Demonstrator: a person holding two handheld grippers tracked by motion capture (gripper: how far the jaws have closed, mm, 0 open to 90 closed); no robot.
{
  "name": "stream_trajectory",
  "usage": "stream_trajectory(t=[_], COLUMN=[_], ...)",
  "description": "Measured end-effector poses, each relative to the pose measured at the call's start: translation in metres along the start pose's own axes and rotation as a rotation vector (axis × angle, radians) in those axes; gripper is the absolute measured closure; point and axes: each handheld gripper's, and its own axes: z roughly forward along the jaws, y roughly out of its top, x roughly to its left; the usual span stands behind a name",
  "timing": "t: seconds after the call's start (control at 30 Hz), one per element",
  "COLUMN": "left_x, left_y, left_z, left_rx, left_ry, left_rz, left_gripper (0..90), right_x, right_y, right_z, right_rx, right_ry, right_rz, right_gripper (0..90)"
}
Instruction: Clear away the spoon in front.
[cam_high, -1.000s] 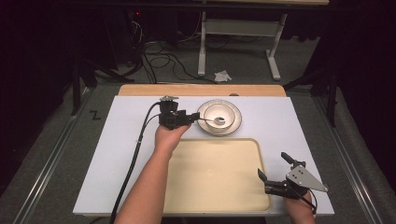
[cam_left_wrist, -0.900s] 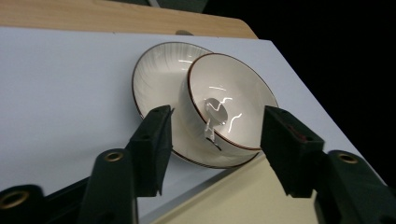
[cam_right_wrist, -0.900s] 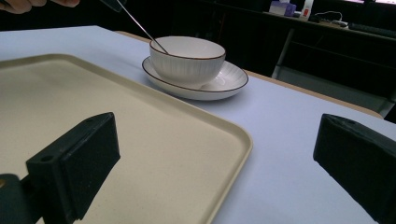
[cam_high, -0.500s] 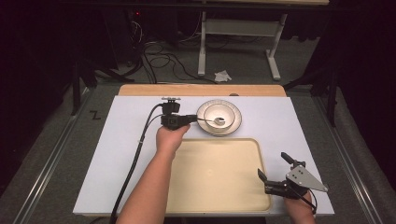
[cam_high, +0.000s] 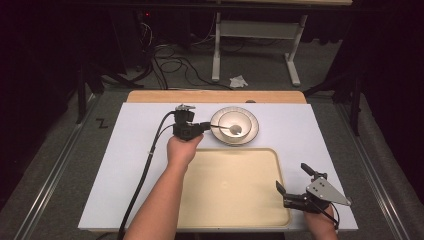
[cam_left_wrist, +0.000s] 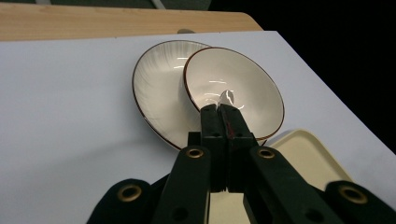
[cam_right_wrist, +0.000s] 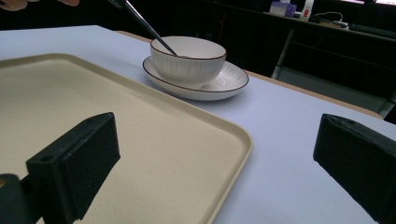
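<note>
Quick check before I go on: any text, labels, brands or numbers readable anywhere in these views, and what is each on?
"Z": a dark mark on the grey floor left of the table.
Containers on the far desk in the right gripper view: labels too blurred to read.
Bowl, plate, tray: no text visible.

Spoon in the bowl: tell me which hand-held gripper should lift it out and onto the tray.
Left. The left hand-held gripper is already shut on the spoon handle at the bowl. The right hand-held gripper is open, down at the tray's near right corner, well away from the bowl.
</note>
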Motion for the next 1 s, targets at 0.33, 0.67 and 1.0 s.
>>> stream_trajectory(t=[0.33,0.67,1.0], left_x=[-0.01,-0.016,-0.023], left_y=[-0.001,-0.011,-0.031], left_z=[-0.014,-0.033,-0.056], left_rx=[-0.062,-0.15,-0.23], left_ry=[0.008,-0.001,-0.001], left_rz=[0.049,0.1,0.138], left_gripper=[89.6,89.6,89.7], right_x=[0.0,0.001,0.002], right_y=[0.001,0.001,0.001], right_z=[0.0,0.0,0.0], right_rx=[0.0,-0.007,-0.003], right_ry=[-0.001,0.003,0.002], right_rz=[-0.011,-0.015,-0.016], right_gripper=[1.0,1.1,1.2])
